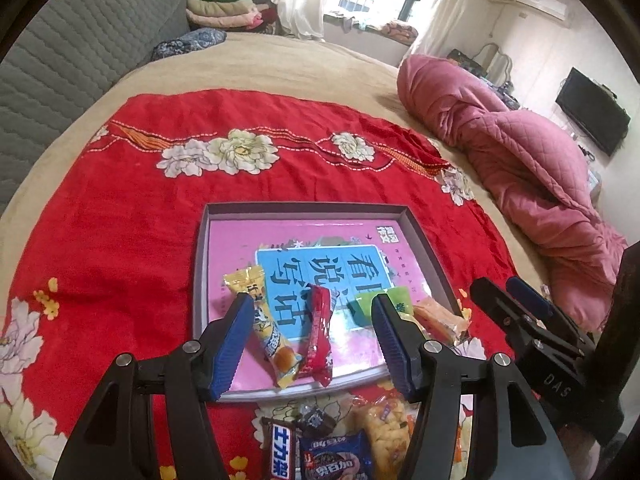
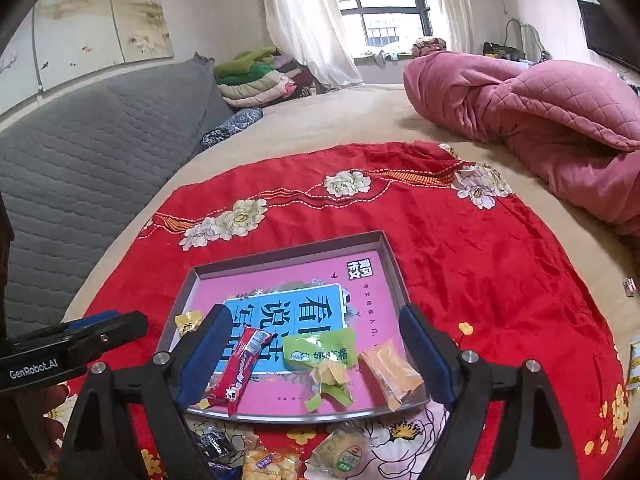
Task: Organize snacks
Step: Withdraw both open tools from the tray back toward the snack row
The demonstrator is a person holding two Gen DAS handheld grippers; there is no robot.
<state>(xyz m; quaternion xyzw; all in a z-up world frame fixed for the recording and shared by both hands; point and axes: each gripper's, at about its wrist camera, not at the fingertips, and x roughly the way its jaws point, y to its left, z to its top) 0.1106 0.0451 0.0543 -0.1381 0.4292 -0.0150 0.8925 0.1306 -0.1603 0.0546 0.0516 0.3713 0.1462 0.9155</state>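
Observation:
A shallow grey tray (image 1: 308, 209) (image 2: 292, 254) with a pink and blue printed bottom lies on the red cloth. In it lie a yellow snack pack (image 1: 266, 328), a red bar (image 1: 320, 340) (image 2: 242, 364), a green packet (image 1: 386, 300) (image 2: 320, 354) and an orange packet (image 1: 438, 320) (image 2: 390, 372). My left gripper (image 1: 312, 312) is open and empty above the yellow pack and red bar. My right gripper (image 2: 314, 328) is open and empty above the green packet. Loose snacks lie in front of the tray: a brown bar (image 1: 282, 452), a dark blue packet (image 1: 336, 456), a yellow cracker pack (image 1: 386, 428) (image 2: 270, 462) and a green-label pack (image 2: 344, 452).
The red flowered cloth (image 1: 120, 240) (image 2: 480, 260) covers a beige bed. A pink quilt (image 1: 520, 152) (image 2: 540, 112) is heaped at the right. A grey padded headboard (image 2: 100, 140) and folded blankets (image 2: 256, 80) stand at the far left. A small packet (image 2: 634, 364) lies at the right edge.

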